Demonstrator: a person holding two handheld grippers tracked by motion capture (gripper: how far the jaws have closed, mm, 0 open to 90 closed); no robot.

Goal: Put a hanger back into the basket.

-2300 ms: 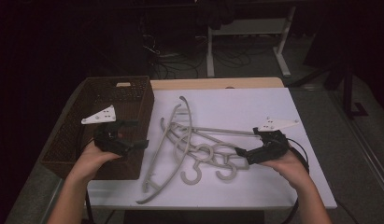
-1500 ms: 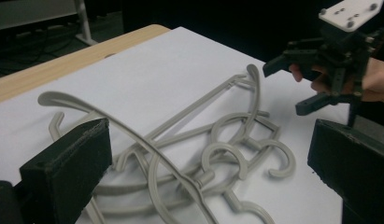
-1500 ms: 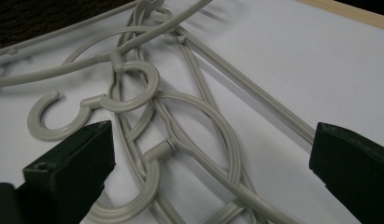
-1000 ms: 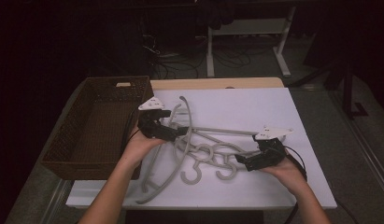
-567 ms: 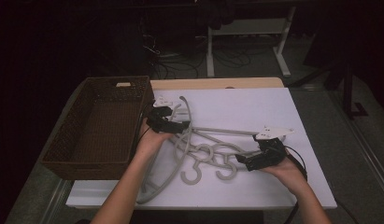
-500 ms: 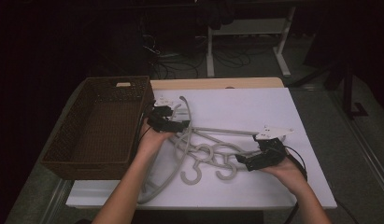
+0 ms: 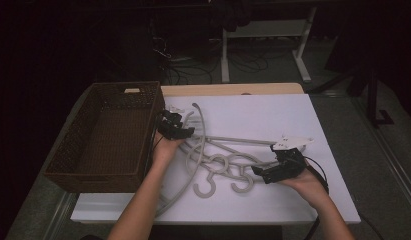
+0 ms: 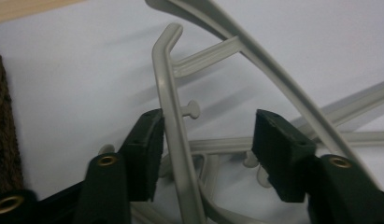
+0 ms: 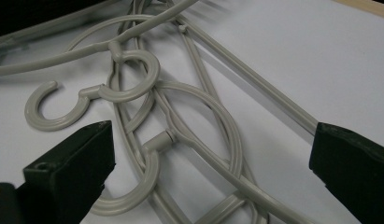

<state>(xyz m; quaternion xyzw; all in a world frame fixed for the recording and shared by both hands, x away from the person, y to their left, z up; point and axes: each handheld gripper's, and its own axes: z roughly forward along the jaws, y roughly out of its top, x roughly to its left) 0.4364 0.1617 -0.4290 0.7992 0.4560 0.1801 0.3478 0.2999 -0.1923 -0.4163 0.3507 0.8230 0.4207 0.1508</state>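
Here my left gripper (image 8: 206, 154) stands partly open, with one arm of a grey hanger (image 8: 173, 121) running up between its jaws, touching the left one and clear of the right. My right gripper (image 9: 210, 163) gapes wide and holds nothing; the tangled hangers' hooks (image 9: 133, 79) lie on the white board (image 9: 320, 60) between and beyond its jaws. A wicker basket (image 7: 100, 135) sits beside my left hand (image 7: 163, 147).

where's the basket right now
In the high view the basket sits at the table's left edge, just left of the left tool and the pile of hangers.
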